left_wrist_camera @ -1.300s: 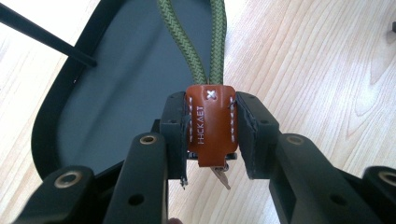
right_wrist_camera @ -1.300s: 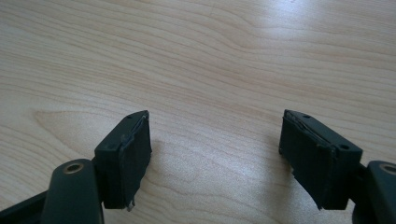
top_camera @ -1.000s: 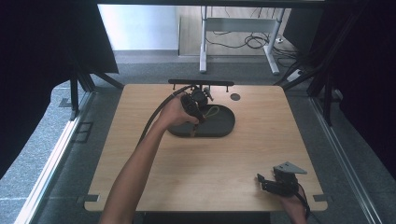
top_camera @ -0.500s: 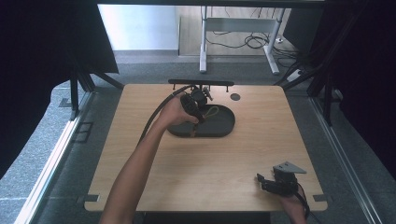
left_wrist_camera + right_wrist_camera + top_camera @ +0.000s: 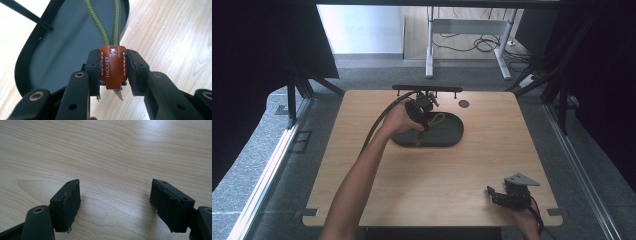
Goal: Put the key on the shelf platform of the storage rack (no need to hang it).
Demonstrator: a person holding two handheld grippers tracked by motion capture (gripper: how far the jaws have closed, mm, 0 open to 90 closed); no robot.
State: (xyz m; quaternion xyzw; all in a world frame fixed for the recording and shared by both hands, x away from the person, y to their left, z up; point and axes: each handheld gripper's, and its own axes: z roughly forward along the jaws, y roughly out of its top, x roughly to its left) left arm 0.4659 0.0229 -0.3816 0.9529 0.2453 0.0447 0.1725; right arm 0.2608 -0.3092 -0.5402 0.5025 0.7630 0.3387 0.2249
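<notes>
A brown leather tab (image 5: 113, 67) stitched around a green braided cord loop (image 5: 106, 25) sits clamped between the pads of my left gripper (image 5: 112, 72). The cord runs forward over a dark oval tray (image 5: 62, 45). From above, my left gripper (image 5: 419, 112) hovers over the left end of that tray (image 5: 452, 137), with the cord (image 5: 438, 119) looping inside it. My right gripper (image 5: 499, 192) rests near the table's front right corner. Its jaws (image 5: 115, 202) stand wide apart over bare wood with nothing between them.
A black bar (image 5: 427, 88) runs along the table's far edge, behind the tray. A small dark round disc (image 5: 464, 103) lies at the back right of it. Beyond the table stand a desk frame and floor cables (image 5: 482, 45).
</notes>
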